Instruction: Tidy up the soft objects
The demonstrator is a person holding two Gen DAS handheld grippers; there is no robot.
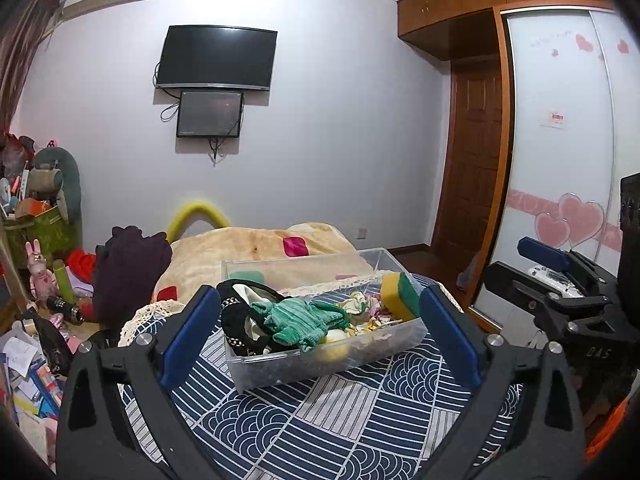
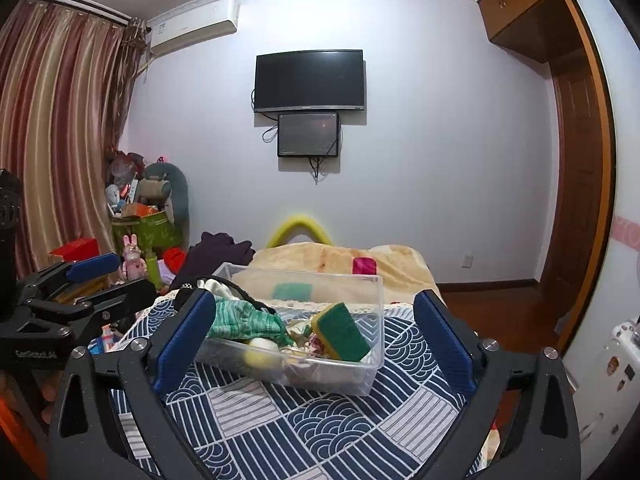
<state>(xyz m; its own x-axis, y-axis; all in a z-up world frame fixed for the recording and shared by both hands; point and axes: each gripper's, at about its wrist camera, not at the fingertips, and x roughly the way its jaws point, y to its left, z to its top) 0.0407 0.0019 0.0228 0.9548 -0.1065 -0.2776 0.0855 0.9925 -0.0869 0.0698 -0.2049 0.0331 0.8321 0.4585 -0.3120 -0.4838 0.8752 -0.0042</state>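
A clear plastic bin [image 1: 320,364] sat on the tabletop, on a navy-and-white wave-patterned cloth [image 1: 340,420], with its long axis running left to right across both views and skewed slightly, its right end lying a little farther away in the left wrist view. It was shallow, rectangular and see-through, so its contents showed through the walls.

Inside, a green knitted piece [image 1: 300,320] lay over the left half and drooped across the near rim. A black fabric item with a pale patterned trim [image 1: 236,320] was bunched at the left end. A yellow sponge with a green scouring face [image 2: 340,332] leaned tilted against the right end, green side facing the right wrist camera. A pale yellow rounded soft object [image 2: 260,354] lay low against the near wall, and a crumpled floral cloth [image 1: 368,308] filled the middle.

The left gripper [image 1: 320,336] hung in front of the bin with its blue-padded fingers [image 1: 188,336] spread wide apart, holding nothing. The right gripper [image 2: 316,340] likewise faced the bin, fingers [image 2: 444,344] wide apart and empty.

Behind the tabletop lay a bed with a beige blanket [image 1: 256,248].
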